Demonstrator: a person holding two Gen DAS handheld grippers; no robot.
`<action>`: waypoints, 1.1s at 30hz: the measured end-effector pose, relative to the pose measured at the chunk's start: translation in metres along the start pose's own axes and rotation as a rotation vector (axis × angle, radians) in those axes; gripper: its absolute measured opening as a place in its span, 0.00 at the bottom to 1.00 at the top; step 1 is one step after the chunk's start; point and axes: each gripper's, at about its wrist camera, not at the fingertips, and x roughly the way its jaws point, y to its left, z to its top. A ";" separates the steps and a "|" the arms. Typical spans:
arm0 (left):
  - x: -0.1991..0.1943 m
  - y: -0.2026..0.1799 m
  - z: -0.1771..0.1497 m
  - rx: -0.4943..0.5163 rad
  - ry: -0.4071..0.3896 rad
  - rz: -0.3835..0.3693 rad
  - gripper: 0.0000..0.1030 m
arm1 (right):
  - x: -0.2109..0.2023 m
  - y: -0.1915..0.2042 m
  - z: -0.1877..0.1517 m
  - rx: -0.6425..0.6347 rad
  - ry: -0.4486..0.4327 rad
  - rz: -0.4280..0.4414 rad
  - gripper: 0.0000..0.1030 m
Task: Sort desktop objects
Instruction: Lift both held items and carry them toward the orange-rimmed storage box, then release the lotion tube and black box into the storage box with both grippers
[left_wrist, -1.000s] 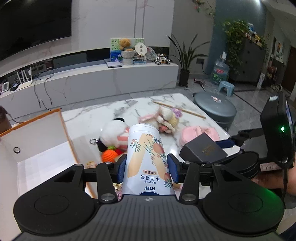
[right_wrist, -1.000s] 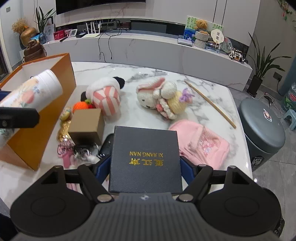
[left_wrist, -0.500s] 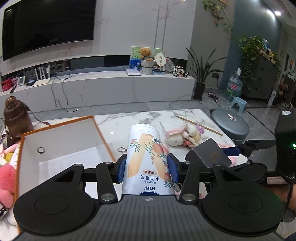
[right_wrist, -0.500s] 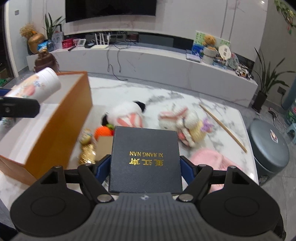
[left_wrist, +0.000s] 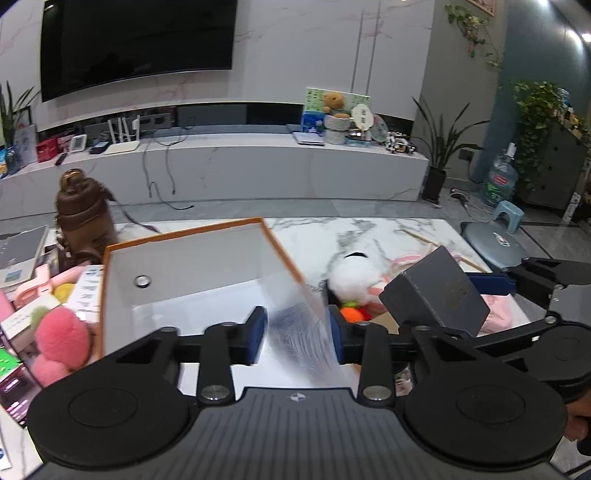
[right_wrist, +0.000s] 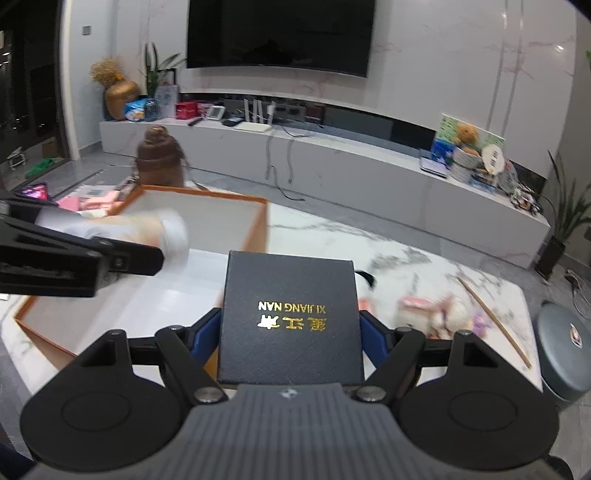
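My left gripper (left_wrist: 297, 334) hangs over the open orange box (left_wrist: 184, 266) with its jaws open. The white paper cup with a peach print shows only as a blur in the right wrist view (right_wrist: 147, 232), falling into the orange box (right_wrist: 255, 206) beside the left gripper. My right gripper (right_wrist: 290, 328) is shut on a dark blue gift box (right_wrist: 290, 314) with gold letters. It holds the gift box above the table at the orange box's right wall. The gift box also shows in the left wrist view (left_wrist: 436, 295).
A white plush toy (left_wrist: 354, 273), an orange ball (left_wrist: 351, 314) and a pink cloth (left_wrist: 498, 310) lie right of the orange box. A rabbit plush (right_wrist: 439, 314) and a wooden stick (right_wrist: 495, 325) lie further right. A brown bottle (left_wrist: 85, 218) and pink toys (left_wrist: 59, 339) sit left.
Both grippers moved left over the orange box. The left gripper has opened and let the paper cup go; it is dropping into the box. The right gripper still holds the gift box.
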 end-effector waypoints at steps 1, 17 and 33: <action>-0.002 0.004 -0.001 -0.005 0.001 0.004 0.39 | -0.001 0.006 0.002 -0.004 -0.006 0.009 0.76; -0.004 0.062 -0.016 -0.084 0.064 0.100 0.38 | 0.039 0.092 0.010 -0.127 0.065 0.156 0.76; 0.009 0.073 -0.028 -0.056 0.131 0.123 0.52 | 0.100 0.106 -0.002 -0.137 0.251 0.179 0.76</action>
